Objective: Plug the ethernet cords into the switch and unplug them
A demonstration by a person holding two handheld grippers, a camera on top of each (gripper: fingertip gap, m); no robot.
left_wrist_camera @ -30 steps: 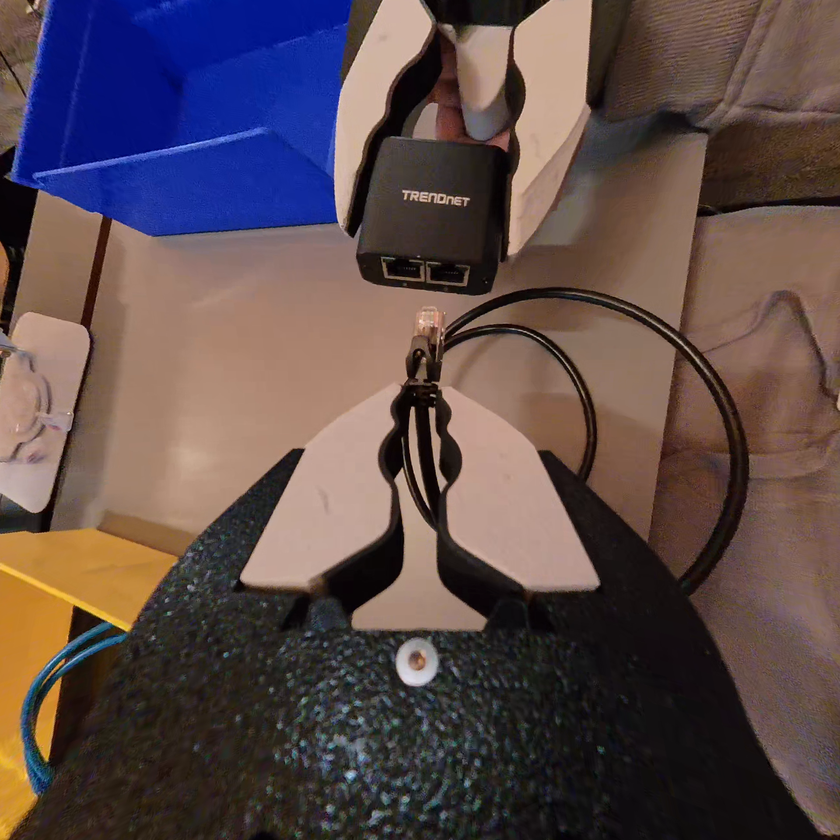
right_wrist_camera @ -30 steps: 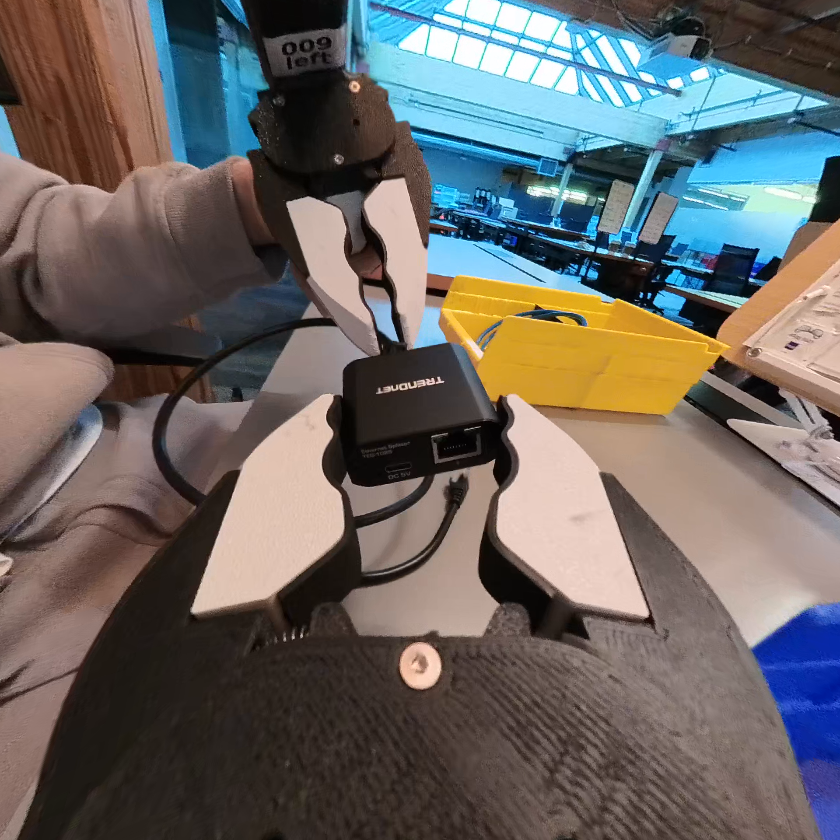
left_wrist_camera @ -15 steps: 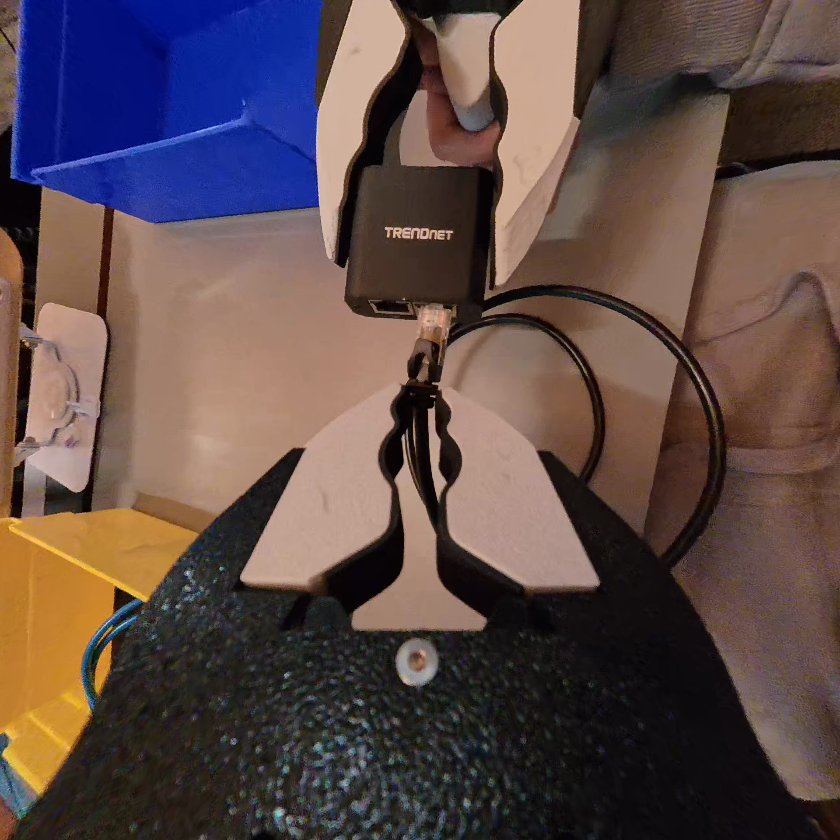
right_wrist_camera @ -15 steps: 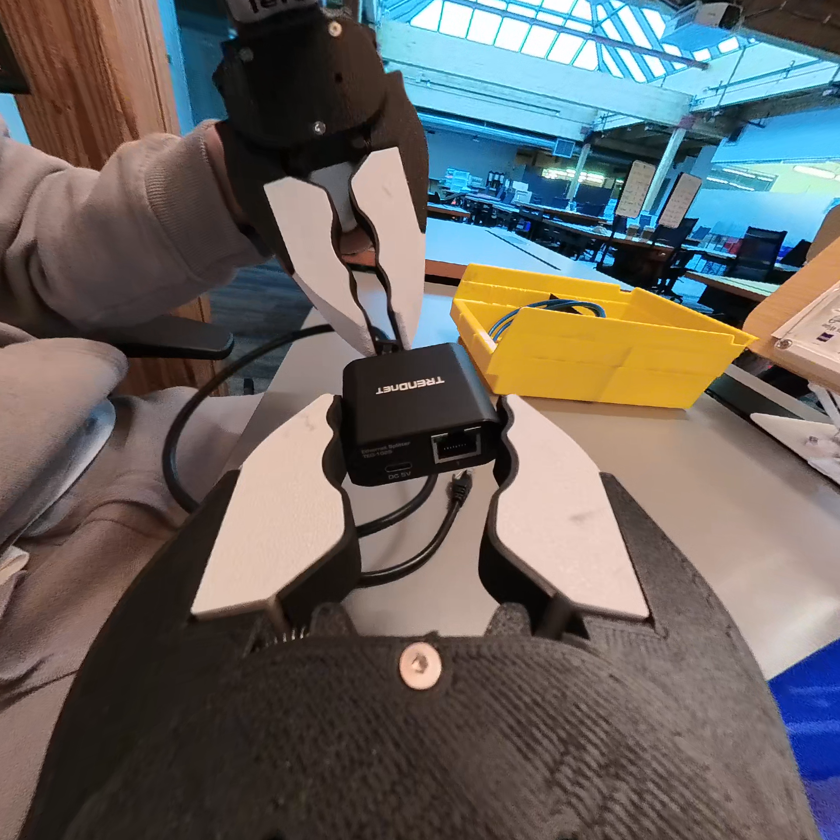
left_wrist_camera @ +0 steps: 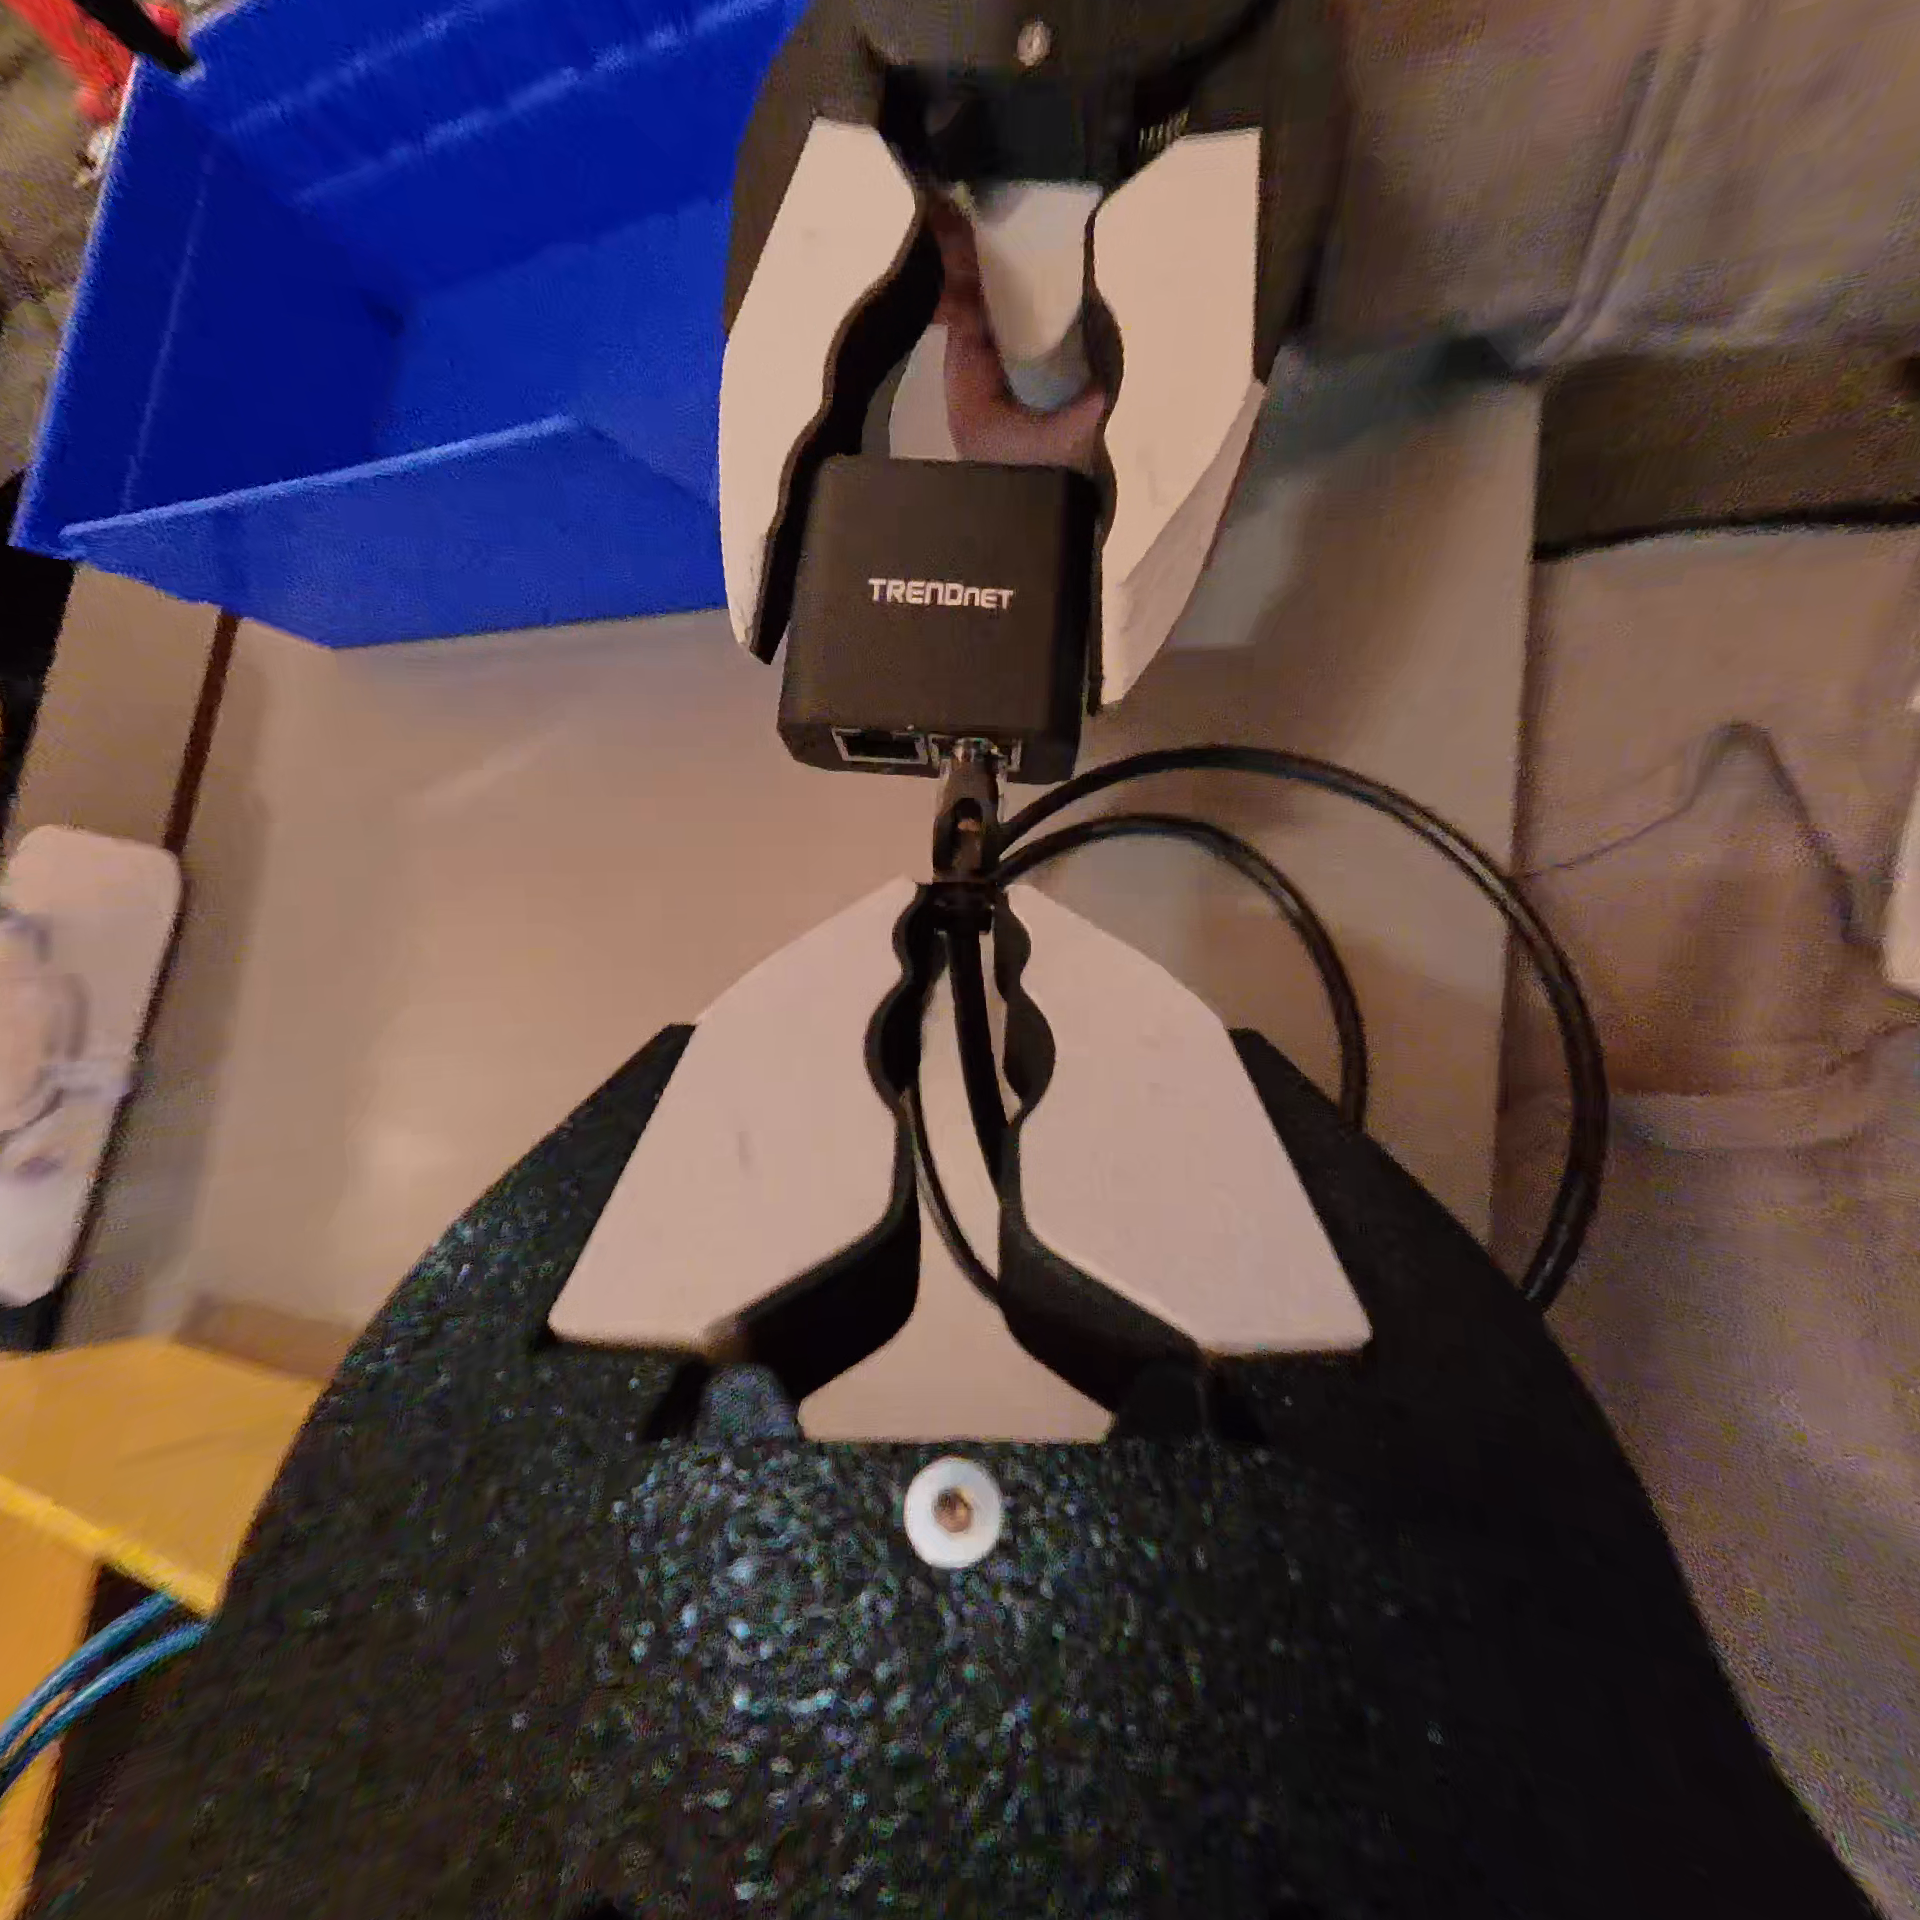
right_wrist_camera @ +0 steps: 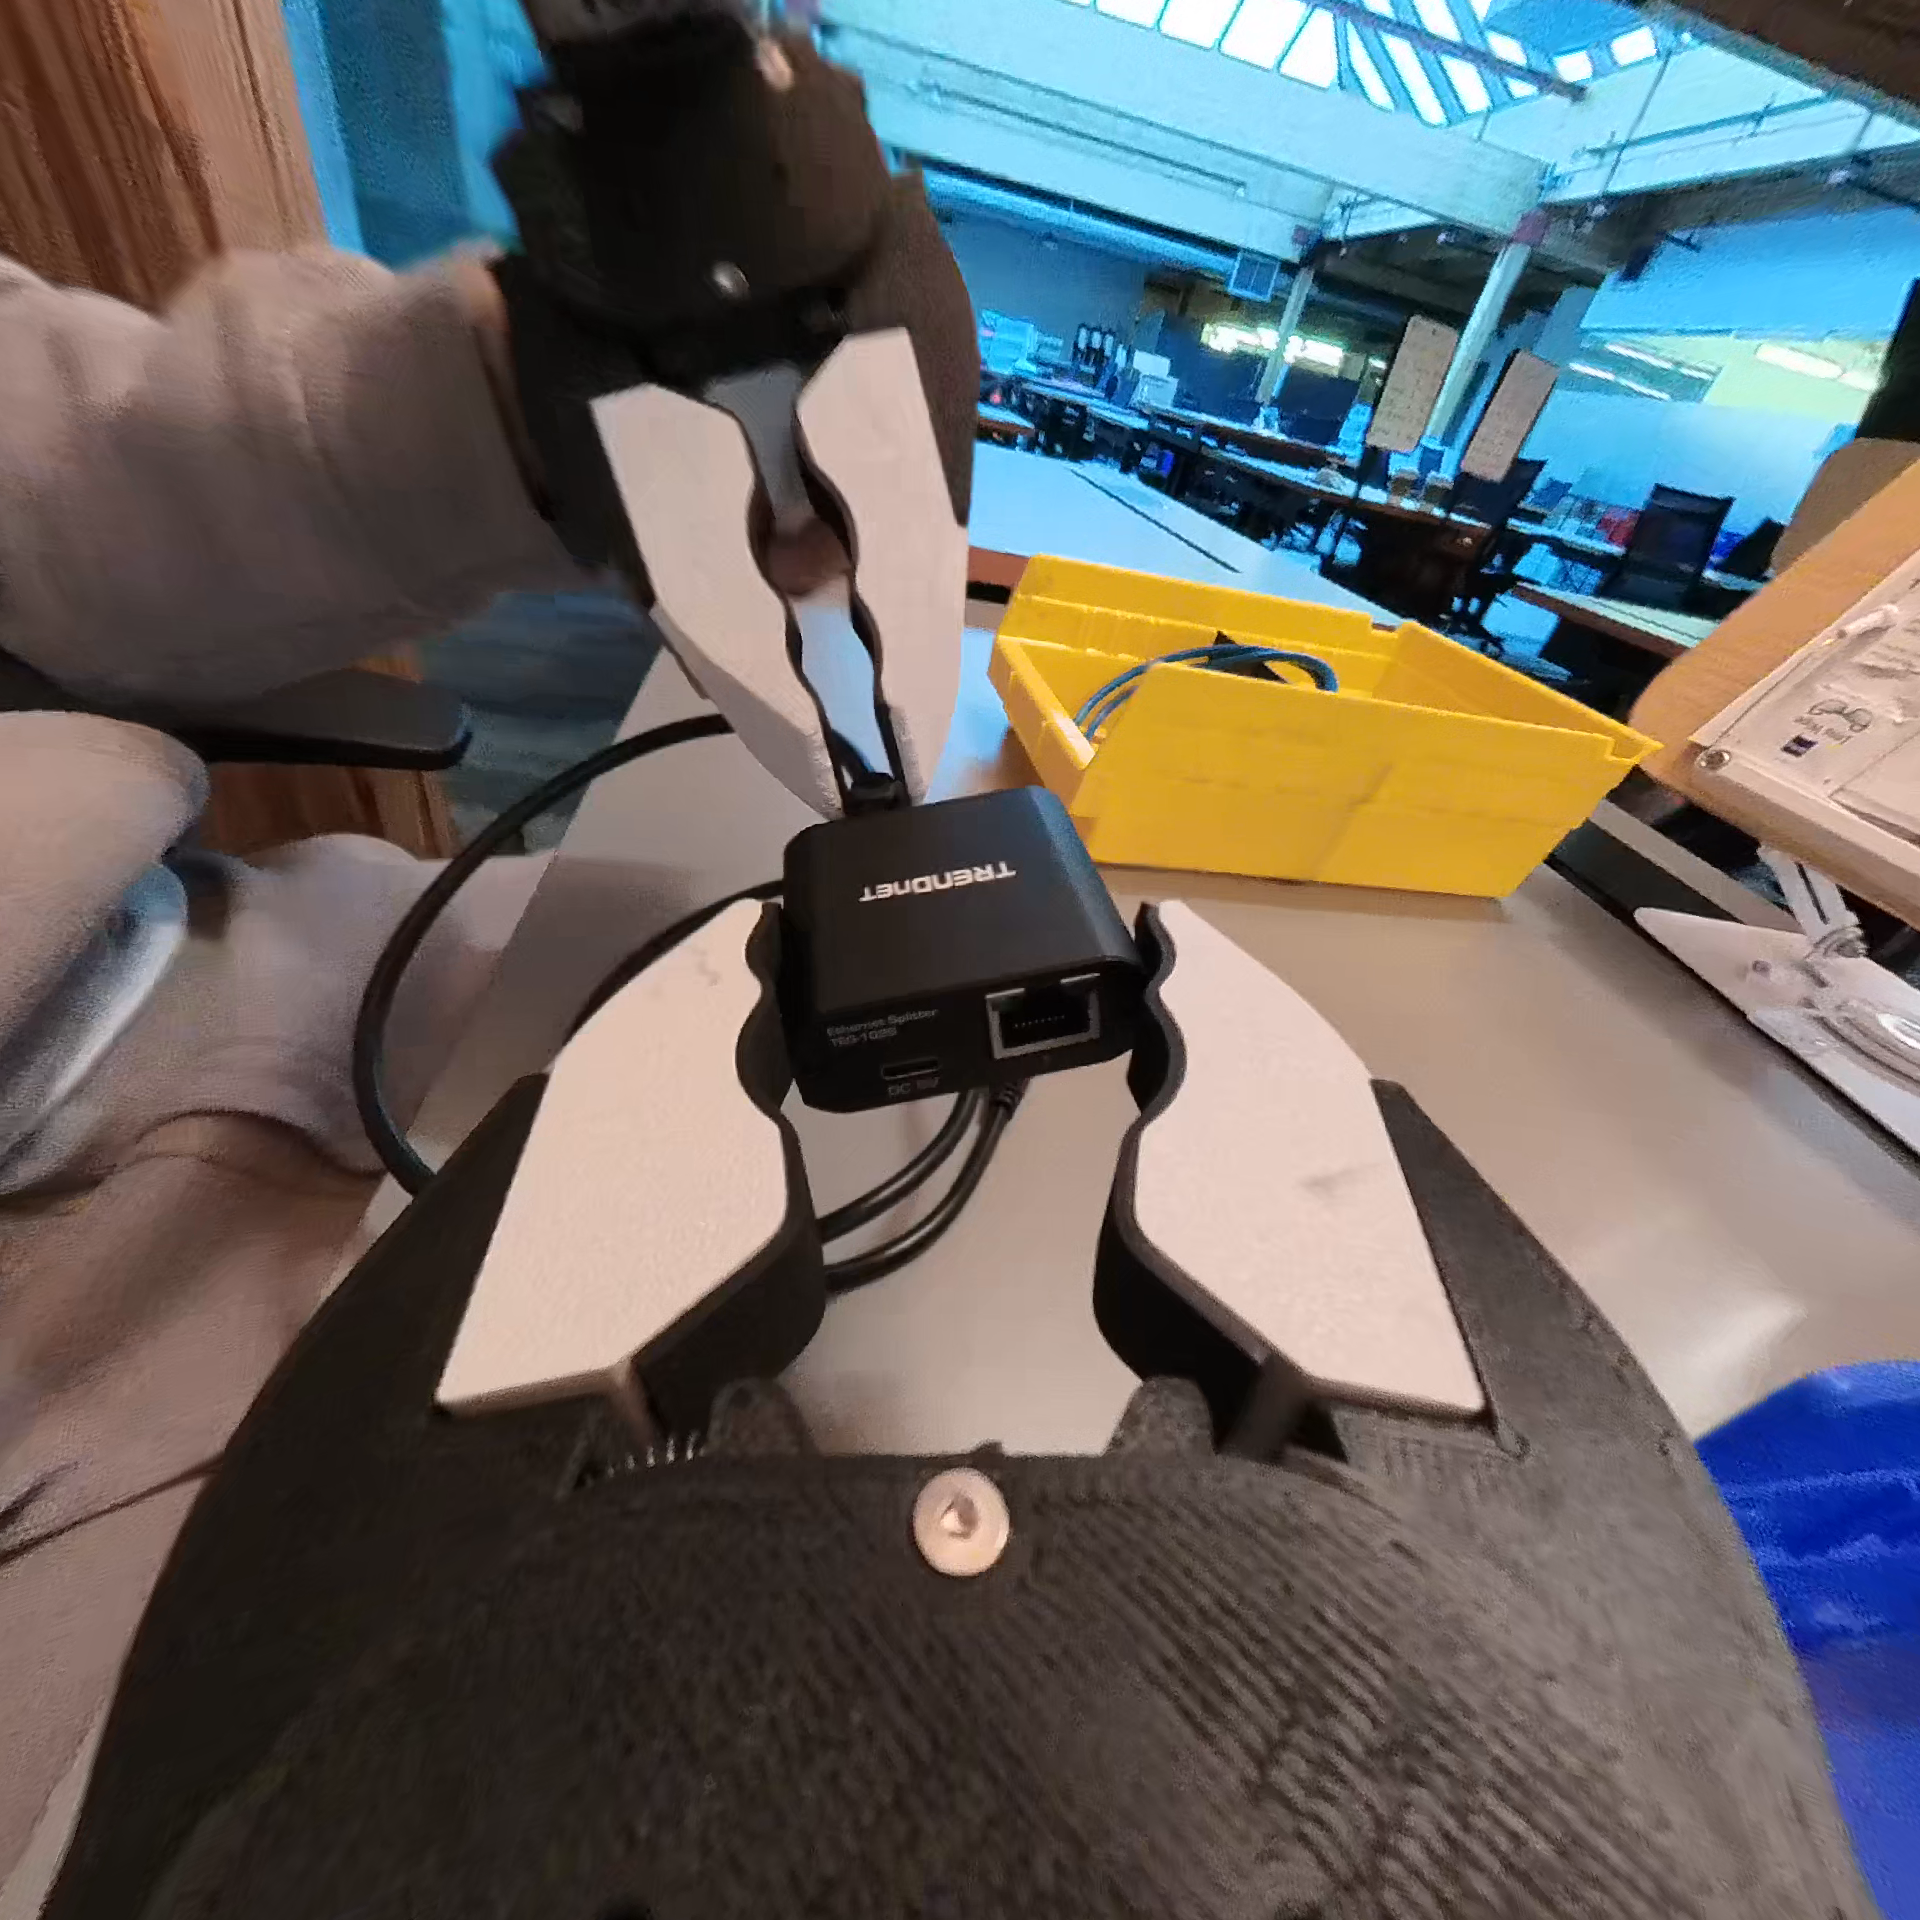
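Left wrist view: the left gripper (left_wrist_camera: 958,896) pinches the thin black rubbery ethernet cord (left_wrist_camera: 1455,894) — its plug, clear of the port a second ago, now sits in the boxy matte-black switch (left_wrist_camera: 938,613).

Right wrist view: the right gripper (right_wrist_camera: 958,914) clamps the switch (right_wrist_camera: 951,935) above the smooth grey table (right_wrist_camera: 1507,1039), near a yellow plastic bin (right_wrist_camera: 1299,790).

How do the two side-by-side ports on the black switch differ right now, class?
On the switch, held in the right gripper, the left port is empty, while the right port has the black cord's plug in it. The left port shows its dark opening; the right port's is filled. The left gripper pinches the cord just behind the plug. Both ports sit on the same face and look alike in shape.
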